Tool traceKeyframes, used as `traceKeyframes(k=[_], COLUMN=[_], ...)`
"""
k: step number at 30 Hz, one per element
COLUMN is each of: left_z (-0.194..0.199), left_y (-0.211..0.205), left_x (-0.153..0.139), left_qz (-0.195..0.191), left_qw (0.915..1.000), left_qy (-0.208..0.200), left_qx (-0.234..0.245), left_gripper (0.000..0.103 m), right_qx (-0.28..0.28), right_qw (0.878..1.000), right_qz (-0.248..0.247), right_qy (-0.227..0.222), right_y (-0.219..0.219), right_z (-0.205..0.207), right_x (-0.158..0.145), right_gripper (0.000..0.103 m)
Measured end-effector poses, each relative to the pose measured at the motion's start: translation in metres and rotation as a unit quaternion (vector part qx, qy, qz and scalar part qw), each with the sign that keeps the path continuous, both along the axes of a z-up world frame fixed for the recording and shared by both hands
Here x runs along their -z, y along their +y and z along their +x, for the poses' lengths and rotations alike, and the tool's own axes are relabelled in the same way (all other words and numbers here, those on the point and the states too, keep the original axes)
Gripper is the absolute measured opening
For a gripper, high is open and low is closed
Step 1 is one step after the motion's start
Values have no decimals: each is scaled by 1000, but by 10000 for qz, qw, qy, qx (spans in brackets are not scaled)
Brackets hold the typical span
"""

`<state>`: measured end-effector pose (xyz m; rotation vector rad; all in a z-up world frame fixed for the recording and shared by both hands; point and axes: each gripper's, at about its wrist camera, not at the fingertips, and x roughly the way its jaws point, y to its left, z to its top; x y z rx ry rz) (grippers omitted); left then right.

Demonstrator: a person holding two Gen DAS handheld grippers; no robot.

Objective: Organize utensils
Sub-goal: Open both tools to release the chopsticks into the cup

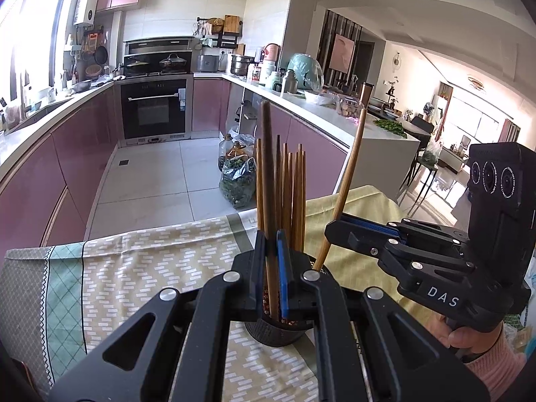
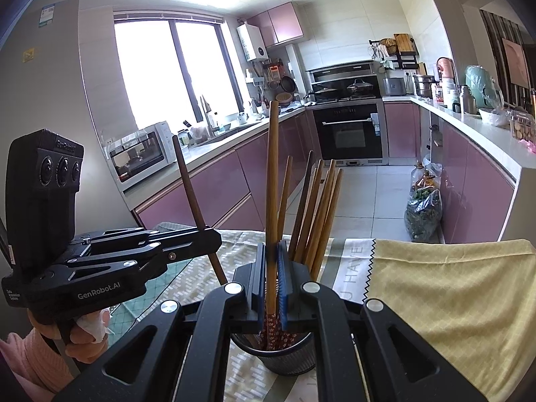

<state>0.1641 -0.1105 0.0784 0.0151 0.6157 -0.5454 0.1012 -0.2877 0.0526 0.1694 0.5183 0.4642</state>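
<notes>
A black mesh holder [image 1: 273, 331] stands on the patterned tablecloth [image 1: 140, 268] with several wooden chopsticks [image 1: 291, 194] upright in it. My left gripper [image 1: 272, 264] is shut on a dark brown chopstick [image 1: 268, 167] whose lower end is in the holder. In the right wrist view the holder [image 2: 284, 351] sits just below my right gripper [image 2: 272, 274], which is shut on a light wooden chopstick [image 2: 272, 174] with a red patterned end inside the holder. The right gripper [image 1: 335, 231] also shows in the left wrist view, and the left gripper [image 2: 211, 238] in the right wrist view.
A yellow cloth [image 2: 445, 294] lies on the table to the right. Pink kitchen cabinets [image 1: 67, 160], an oven [image 1: 154, 107] and a cluttered counter [image 1: 301, 93] lie beyond. Bags of greens [image 1: 238, 181] sit on the tiled floor.
</notes>
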Motion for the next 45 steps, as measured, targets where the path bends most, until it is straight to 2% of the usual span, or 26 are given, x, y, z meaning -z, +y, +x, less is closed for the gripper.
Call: traceKeyframes(k=[15, 39, 45], left_z=[19, 39, 44], left_y=[-11, -9, -12], left_x=[11, 26, 36], left_qz=[40, 38, 88], left_qw=[10000, 9998, 9994], left_qy=[66, 191, 327], left_qx=[-28, -95, -106], left_gripper=[7, 8, 11], right_qx=[25, 79, 151], right_qw=[9997, 9995, 9991], right_qz=[-11, 22, 82], right_qy=[237, 307, 382], right_y=[1, -1, -5], right_z=[14, 22, 26], right_x=[14, 24, 29], right_gripper=[6, 6, 12])
